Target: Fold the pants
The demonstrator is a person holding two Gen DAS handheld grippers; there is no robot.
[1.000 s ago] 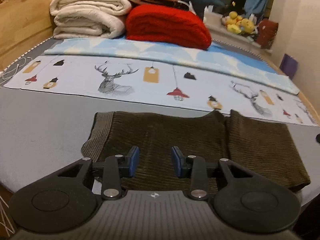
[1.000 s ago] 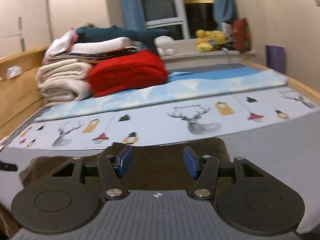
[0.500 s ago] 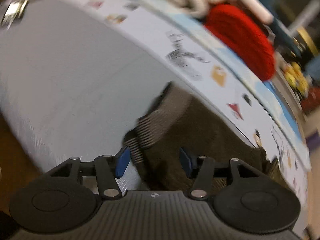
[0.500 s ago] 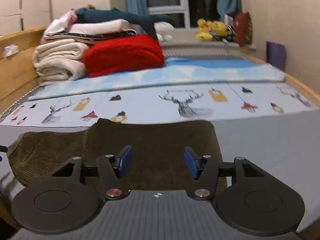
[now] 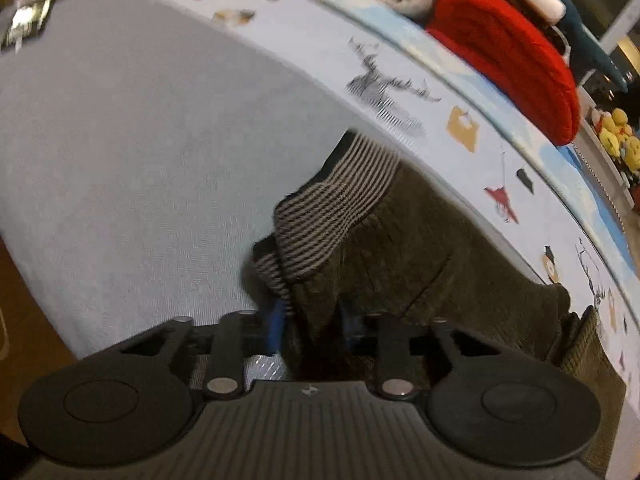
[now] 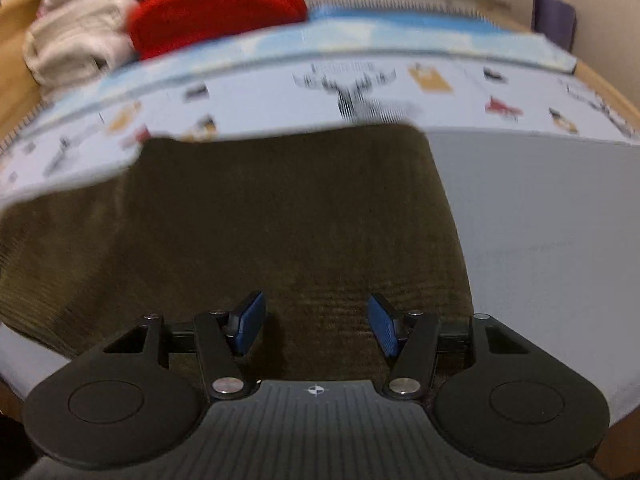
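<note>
grey bed [image 5: 132, 168], left tool [image 5: 312, 326] pinching brown pants [image 5: 420, 248] near waistband, right tool [image 6: 316, 324] wide above them

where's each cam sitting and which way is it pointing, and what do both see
Left wrist: on the left gripper, tilted, looking along its jaws, which pinch the pants beside the striped waistband; only the gripper shows.
Right wrist: on the right gripper, looking forward over the pants toward the window wall; jaws open above the fabric.
Shared: pants, deer-print sheet, red blanket.
</note>
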